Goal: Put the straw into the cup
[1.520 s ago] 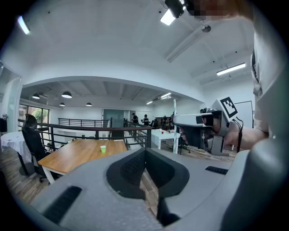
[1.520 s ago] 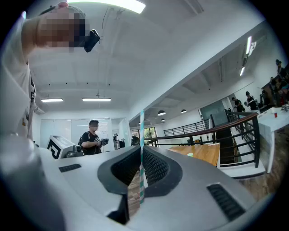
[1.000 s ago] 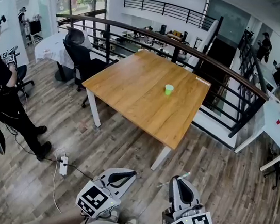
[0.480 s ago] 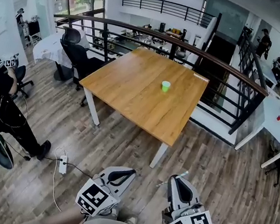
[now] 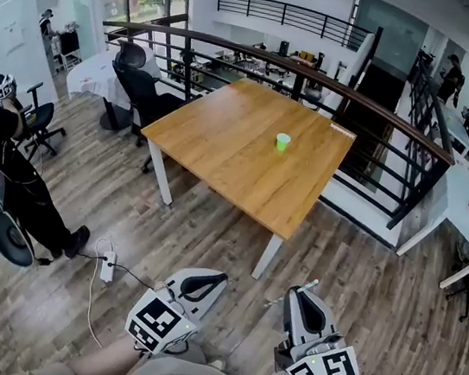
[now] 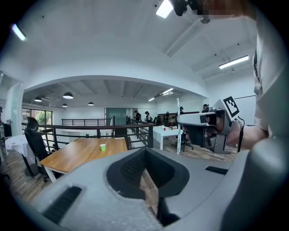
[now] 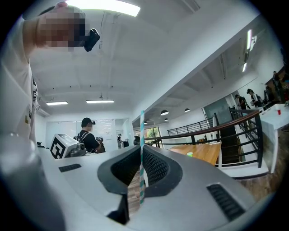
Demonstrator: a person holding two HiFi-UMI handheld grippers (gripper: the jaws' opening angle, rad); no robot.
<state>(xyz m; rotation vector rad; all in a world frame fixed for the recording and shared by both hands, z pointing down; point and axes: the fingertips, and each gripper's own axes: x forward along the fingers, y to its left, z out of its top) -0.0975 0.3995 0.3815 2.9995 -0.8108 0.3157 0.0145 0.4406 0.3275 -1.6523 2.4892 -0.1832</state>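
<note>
A small green cup (image 5: 283, 141) stands on the wooden table (image 5: 223, 150), well ahead of both grippers. My right gripper (image 5: 301, 295) hangs low over the wooden floor, shut on a thin white-and-teal striped straw (image 5: 312, 285). In the right gripper view the straw (image 7: 142, 153) stands upright between the jaws, with the cup (image 7: 189, 154) far off to the right. My left gripper (image 5: 208, 279) is beside it, shut with nothing in it. The left gripper view shows the cup (image 6: 103, 147) far away on the table (image 6: 76, 153) and the right gripper (image 6: 203, 119) with its straw (image 6: 177, 126).
A person in black (image 5: 2, 165) stands at the left near a chair. An office chair (image 5: 140, 89) sits behind the table's left corner. A dark railing (image 5: 385, 117) runs behind the table. A power strip with cable (image 5: 107, 270) lies on the floor. A white desk (image 5: 468, 204) stands at the right.
Both grippers have risen slightly in the head view. The person at the left has shifted further left. The straw stays held in my right gripper.
</note>
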